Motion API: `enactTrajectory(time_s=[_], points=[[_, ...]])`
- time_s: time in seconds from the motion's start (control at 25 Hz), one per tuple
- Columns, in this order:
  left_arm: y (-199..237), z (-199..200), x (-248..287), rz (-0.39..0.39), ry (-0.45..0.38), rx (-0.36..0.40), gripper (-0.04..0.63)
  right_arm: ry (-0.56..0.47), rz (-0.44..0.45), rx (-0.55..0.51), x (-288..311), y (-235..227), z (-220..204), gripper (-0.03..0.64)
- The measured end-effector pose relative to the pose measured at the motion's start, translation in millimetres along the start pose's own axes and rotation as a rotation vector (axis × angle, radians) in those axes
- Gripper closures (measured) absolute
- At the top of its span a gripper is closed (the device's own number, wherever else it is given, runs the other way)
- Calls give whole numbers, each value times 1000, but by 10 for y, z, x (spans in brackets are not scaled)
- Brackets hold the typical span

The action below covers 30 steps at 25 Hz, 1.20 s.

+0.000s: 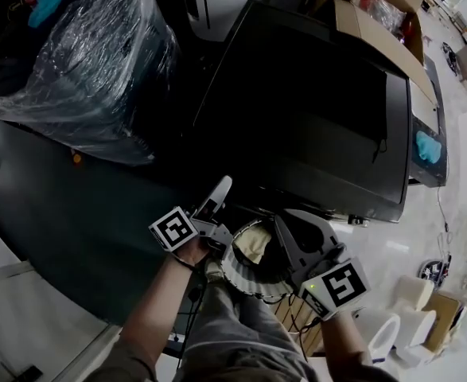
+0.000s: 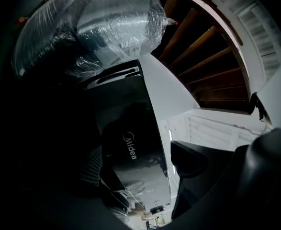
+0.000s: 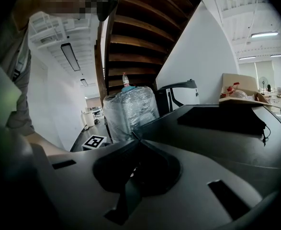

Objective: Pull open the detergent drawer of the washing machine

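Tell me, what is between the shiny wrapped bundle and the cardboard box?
A white machine with black trim stands between the wrapped bundle and the cardboard box; the right gripper view shows it best.

Floor point(image 1: 58, 221) w/ washing machine point(image 1: 313, 110) & plastic-wrapped unit point(image 1: 82, 62) beside it.
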<state>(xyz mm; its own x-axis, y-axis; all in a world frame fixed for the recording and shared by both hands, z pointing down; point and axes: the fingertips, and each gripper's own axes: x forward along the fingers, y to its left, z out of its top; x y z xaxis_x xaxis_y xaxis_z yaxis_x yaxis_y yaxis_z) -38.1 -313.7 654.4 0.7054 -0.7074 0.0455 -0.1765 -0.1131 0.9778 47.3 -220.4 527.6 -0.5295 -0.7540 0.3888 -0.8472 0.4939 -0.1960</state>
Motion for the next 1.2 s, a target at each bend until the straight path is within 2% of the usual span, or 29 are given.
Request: enactTrajectory(time_s=[0.28,0.56,0.88,1.2], points=[[93,44,128,-34,-52,-69,149,11,-6,19,34,-51,-176,584],[87,54,150,-52,-52,-57,152,9,-8,19,64,-91,-236,584],[79,37,100,-45,-57,-85,160,10,-7,31,78,-33,-206,584],[81,-68,-226,-25,-51,-87,163,19,-2,33,-5,50,-226,584]])
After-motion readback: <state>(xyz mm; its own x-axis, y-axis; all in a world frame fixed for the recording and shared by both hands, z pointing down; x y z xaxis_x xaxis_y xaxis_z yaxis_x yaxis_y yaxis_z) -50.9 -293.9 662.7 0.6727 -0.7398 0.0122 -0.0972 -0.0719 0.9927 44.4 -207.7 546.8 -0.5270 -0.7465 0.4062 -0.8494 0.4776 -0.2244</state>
